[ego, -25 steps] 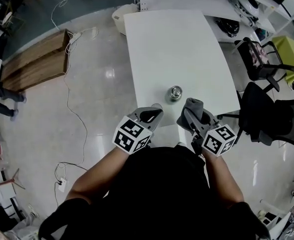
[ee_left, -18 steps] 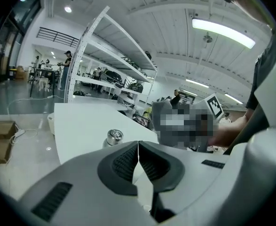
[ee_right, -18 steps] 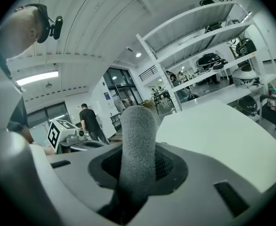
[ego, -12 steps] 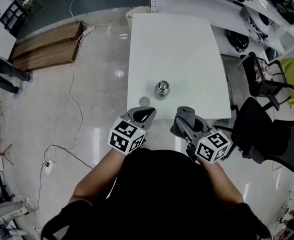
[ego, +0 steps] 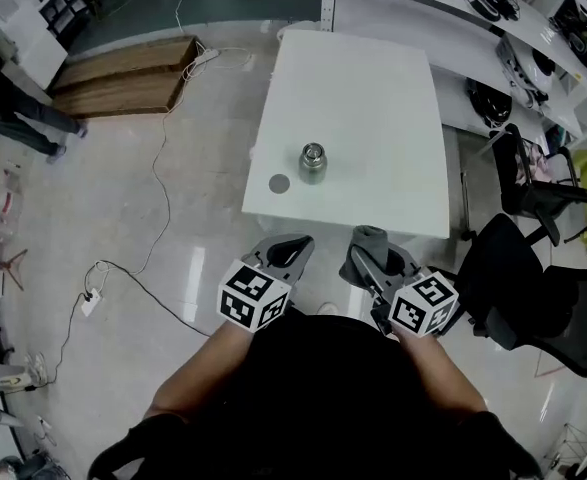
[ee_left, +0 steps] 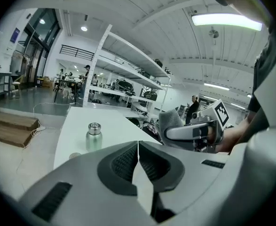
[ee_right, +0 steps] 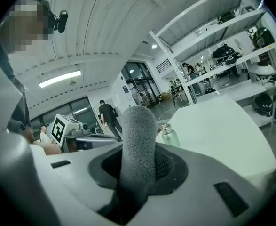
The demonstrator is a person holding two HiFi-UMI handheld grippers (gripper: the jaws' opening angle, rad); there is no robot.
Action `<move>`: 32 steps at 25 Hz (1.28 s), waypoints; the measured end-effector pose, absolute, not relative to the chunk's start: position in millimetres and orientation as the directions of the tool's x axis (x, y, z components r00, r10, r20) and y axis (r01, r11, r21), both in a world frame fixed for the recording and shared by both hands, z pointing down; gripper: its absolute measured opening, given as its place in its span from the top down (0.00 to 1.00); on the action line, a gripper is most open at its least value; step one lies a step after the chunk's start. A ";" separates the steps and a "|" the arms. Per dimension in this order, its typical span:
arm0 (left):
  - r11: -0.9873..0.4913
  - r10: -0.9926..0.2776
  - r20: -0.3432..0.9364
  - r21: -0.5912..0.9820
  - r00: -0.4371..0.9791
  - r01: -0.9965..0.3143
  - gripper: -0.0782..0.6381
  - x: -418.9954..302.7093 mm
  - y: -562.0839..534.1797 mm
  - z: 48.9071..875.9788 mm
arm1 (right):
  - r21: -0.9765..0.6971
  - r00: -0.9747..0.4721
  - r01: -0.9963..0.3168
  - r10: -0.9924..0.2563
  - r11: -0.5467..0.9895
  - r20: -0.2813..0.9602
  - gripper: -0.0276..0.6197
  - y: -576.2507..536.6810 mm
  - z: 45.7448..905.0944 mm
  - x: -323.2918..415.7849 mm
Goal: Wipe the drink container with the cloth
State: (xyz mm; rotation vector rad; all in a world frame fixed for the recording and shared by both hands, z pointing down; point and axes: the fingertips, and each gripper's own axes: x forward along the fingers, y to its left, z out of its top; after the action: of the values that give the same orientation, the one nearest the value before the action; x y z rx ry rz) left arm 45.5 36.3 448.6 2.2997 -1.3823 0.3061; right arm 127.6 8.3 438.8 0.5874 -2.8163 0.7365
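A small steel drink bottle (ego: 312,162) stands upright near the front left of the white table (ego: 373,98); it also shows as the bottle (ee_left: 93,136) and the bottle (ee_right: 169,135). Its round lid (ego: 279,183) lies flat beside it on the left. My right gripper (ego: 365,251) is shut on a folded grey cloth (ee_right: 138,145), whose end sticks up past the jaws as the cloth (ego: 369,236). My left gripper (ego: 295,248) is shut with nothing in it. Both grippers hang short of the table's front edge, well apart from the bottle.
A black office chair (ego: 518,268) stands right of the table's front corner. Shelves (ego: 513,28) with gear run along the far right. A cable (ego: 158,178) trails over the floor to the left, past a wooden pallet (ego: 123,73). A person (ego: 13,118) stands far left.
The head view has drawn back: the table and bottle now lie farther up the frame from both grippers. The grippers keep their pose, the cloth still held in the right one.
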 end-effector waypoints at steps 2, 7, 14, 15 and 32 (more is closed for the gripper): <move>-0.390 -0.790 0.399 0.258 0.465 -0.884 0.87 51.8 44.3 446.5 | -0.425 -0.911 -0.407 -0.322 0.809 0.259 0.79 14.7 439.2 134.2; -0.365 -0.805 0.400 0.248 0.439 -0.897 0.87 55.2 56.9 441.1 | -0.414 -0.922 -0.377 -0.293 0.829 0.252 0.79 31.3 438.5 137.2; -0.366 -0.802 0.411 0.235 0.433 -0.901 0.87 47.2 61.9 435.6 | -0.407 -0.919 -0.387 -0.309 0.827 0.246 0.79 36.3 433.8 130.1; -0.367 -0.802 0.412 0.232 0.433 -0.901 0.87 45.2 61.6 434.6 | -0.408 -0.917 -0.391 -0.314 0.825 0.245 0.79 36.1 433.3 128.6; -0.401 -0.791 0.414 0.207 0.451 -0.892 0.87 32.3 55.4 428.4 | -0.389 -0.915 -0.399 -0.329 0.831 0.235 0.79 42.5 430.7 114.7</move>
State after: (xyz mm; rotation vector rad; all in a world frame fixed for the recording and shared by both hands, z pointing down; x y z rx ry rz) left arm 32.3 55.4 428.4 2.3099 -1.4198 0.3504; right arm 114.7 42.5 430.7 0.5712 -2.8532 0.6574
